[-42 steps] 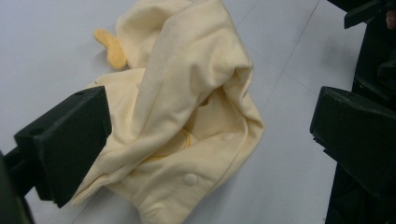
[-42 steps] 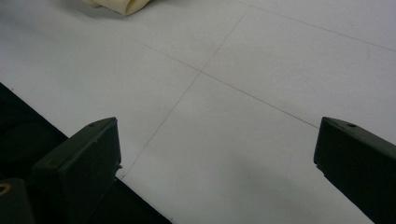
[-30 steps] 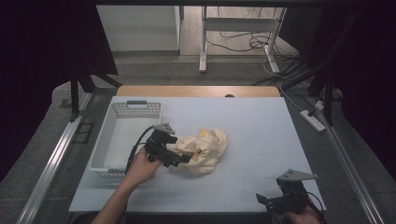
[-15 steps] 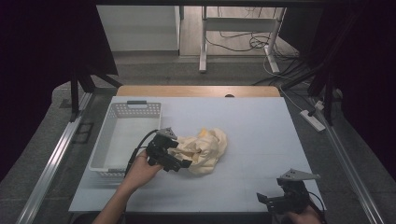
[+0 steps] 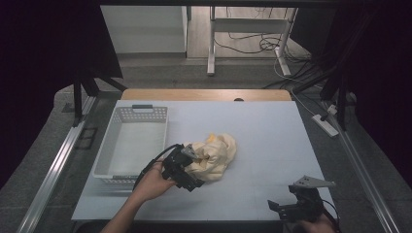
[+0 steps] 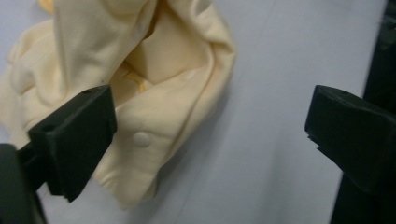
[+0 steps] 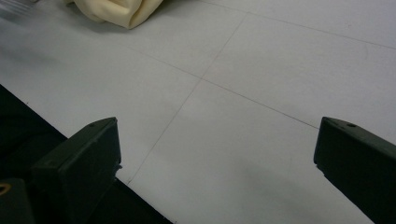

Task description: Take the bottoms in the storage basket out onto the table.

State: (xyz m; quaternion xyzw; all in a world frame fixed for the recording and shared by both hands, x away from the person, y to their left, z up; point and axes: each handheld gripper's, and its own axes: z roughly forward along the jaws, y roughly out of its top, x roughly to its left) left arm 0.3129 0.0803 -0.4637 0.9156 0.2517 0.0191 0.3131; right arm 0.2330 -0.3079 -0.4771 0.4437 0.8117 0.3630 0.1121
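Left gripper (image 5: 184, 167), jaws spread wide, is nosing at the garment's (image 5: 214, 155) near edge (likely pre-grasp; closing comes next); right gripper (image 5: 297, 206) is idling, jaws apart.

Even overhead light falls on the pale grey rectangular tabletop (image 5: 272, 145), while the surroundings from nine to three o'clock sink into near-black. The crumpled cream-yellow cloth garment (image 6: 154, 88) looks soft, casting faint shadow toward five o'clock. Both gripper views are slightly blurred.
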